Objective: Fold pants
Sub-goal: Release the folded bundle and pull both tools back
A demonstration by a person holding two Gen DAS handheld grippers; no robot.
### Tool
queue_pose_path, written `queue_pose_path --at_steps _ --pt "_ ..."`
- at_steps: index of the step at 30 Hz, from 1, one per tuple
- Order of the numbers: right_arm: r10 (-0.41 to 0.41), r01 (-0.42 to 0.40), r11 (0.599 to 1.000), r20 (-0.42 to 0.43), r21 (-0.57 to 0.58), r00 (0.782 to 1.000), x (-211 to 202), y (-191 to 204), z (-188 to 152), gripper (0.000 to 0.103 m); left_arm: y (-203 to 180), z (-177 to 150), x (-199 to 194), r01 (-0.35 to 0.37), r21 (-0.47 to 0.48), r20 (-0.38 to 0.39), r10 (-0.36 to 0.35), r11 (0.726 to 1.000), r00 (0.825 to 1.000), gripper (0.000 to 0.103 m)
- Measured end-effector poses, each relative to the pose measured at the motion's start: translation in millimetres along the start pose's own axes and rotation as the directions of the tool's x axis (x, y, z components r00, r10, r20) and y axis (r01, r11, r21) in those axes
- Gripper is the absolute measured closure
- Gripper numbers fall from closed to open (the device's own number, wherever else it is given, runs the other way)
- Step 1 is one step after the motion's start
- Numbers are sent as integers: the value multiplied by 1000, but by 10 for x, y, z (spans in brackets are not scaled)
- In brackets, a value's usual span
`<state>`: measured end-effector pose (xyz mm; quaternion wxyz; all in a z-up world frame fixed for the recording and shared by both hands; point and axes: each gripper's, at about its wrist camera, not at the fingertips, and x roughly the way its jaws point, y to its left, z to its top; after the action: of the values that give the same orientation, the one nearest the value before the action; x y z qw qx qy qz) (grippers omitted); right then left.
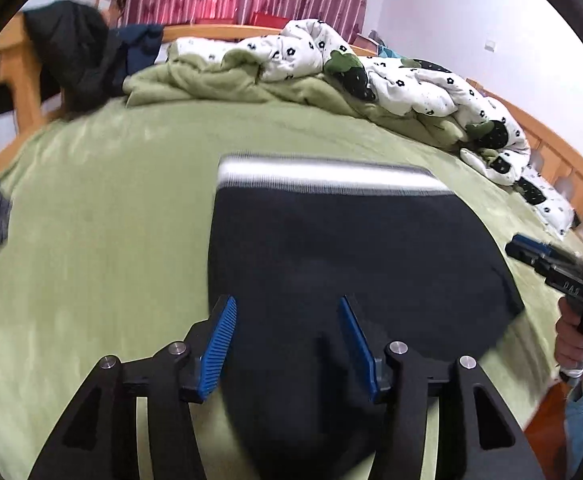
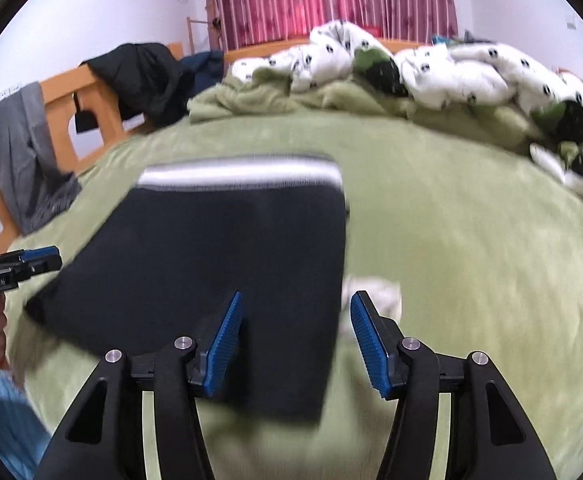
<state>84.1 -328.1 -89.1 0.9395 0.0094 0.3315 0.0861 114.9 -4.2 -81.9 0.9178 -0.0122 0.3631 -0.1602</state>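
The pants (image 1: 351,264) are black with a white and grey striped waistband at the far end. They lie folded in a compact block on the green bed sheet (image 1: 91,208). They also show in the right wrist view (image 2: 219,264). My left gripper (image 1: 287,308) is open and empty above the near left part of the pants. My right gripper (image 2: 297,304) is open and empty over the near right edge of the pants. Each gripper shows in the other's view, the right gripper (image 1: 539,252) at the right and the left gripper (image 2: 39,258) at the left.
A crumpled white patterned quilt (image 1: 391,76) and green blanket (image 1: 211,84) lie at the far side. Dark jackets (image 1: 75,52) hang over the wooden bed rail (image 1: 7,76). Grey cloth (image 2: 19,148) hangs on the rail. A small white object (image 2: 375,300) lies right of the pants.
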Motion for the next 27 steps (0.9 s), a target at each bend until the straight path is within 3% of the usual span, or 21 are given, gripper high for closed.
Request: queue_pose_path --at_steps 4,7,11,12,16,21,24,27 --pt "-36 35 998 -4 -52 999 460 82 521 47 -67 476 322 -10 40 14 9 999 1000 51" --pt "-21 19 999 -42 -39 999 809 48 707 47 -75 708 619 -18 49 6 18 999 1000 48" --pt "-49 43 998 -141 -40 989 1316 -28 766 46 -26 782 1106 -89 56 -95 94 994 991 49" --pt "-32 27 999 -139 -34 990 1316 -54 774 45 18 780 1213 -94 45 -137 99 995 986 48" --pt "-33 31 999 -136 -18 990 1142 -124 706 45 26 735 1042 -78 16 -145 79 997 986 47" --pt "-58 52 997 -119 -49 991 602 -6 247 46 -109 323 753 -32 24 -253 37 999 967 46" --pt "-70 64 996 -115 -54 991 336 98 6 46 -186 27 448 -37 15 -248 39 999 968 45" --pt "-40 43 999 -141 16 989 129 126 -242 46 -205 -263 168 -63 -47 -205 52 997 977 37"
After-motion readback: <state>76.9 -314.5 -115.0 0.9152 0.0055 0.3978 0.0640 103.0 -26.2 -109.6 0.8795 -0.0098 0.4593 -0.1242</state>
